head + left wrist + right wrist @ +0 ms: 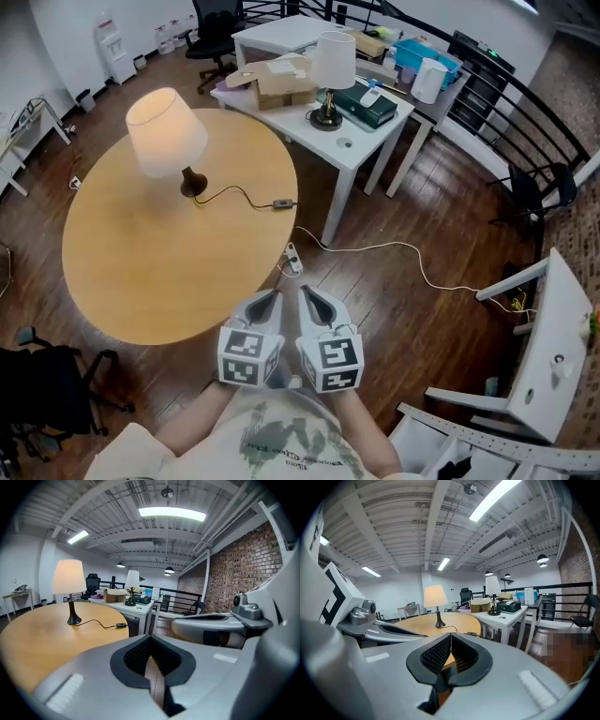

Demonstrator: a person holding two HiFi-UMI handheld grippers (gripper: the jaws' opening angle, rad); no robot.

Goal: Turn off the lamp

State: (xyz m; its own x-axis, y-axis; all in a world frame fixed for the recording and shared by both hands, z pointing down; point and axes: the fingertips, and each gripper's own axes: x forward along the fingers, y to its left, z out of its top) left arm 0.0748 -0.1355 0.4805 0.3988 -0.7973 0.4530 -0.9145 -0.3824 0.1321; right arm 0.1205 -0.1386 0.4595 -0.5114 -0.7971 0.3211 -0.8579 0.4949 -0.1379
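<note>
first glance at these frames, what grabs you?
The lit lamp glowing on the round wooden table, upper left in the head view, with its cord running to an inline switch near the table's right edge. A second lamp, apparently unlit, stands on the cluttered white table behind. At bottom centre, the left gripper and right gripper sit side by side, both shut and empty, short of the table.
</note>
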